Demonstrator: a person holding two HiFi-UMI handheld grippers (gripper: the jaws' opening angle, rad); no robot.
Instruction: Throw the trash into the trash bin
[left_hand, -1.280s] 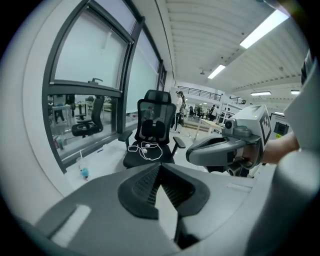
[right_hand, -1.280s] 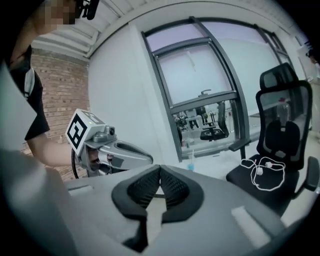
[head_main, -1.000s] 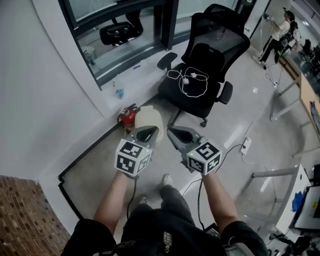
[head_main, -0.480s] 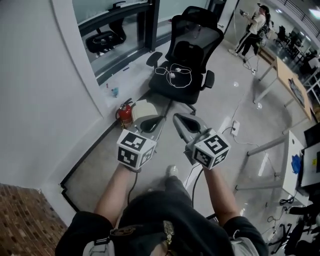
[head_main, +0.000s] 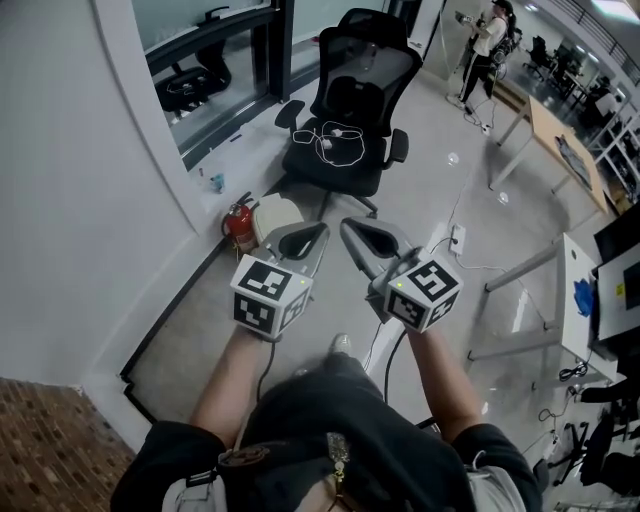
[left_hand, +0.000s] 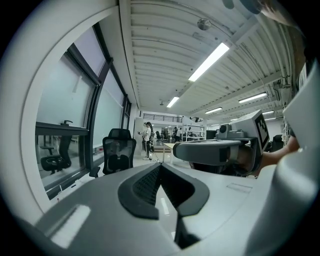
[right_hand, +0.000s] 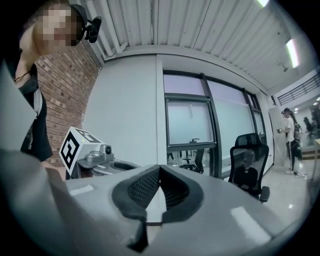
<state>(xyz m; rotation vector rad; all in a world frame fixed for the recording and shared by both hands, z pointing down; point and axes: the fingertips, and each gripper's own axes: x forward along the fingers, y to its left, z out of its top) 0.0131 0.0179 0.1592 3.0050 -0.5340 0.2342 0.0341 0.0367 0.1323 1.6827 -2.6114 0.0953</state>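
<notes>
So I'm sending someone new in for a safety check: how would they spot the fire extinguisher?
Start at the big dark-framed window in the white wall, then drop to the floor below its near end, short of the black office chair. The fire extinguisher sits there beside a cream round bin; it is the small red cylinder, the only red thing around.

Left gripper (head_main: 305, 238): grey moulded shell, black ribbed pads.
Right gripper (head_main: 362, 238): matching grey shell, black ribbed pads.
Marker cubes (head_main: 268, 297): white faces, black square codes.
Cable (head_main: 262, 378): dark lead trailing from left gripper.
Top (head_main: 330, 455): black, short sleeves.
</notes>
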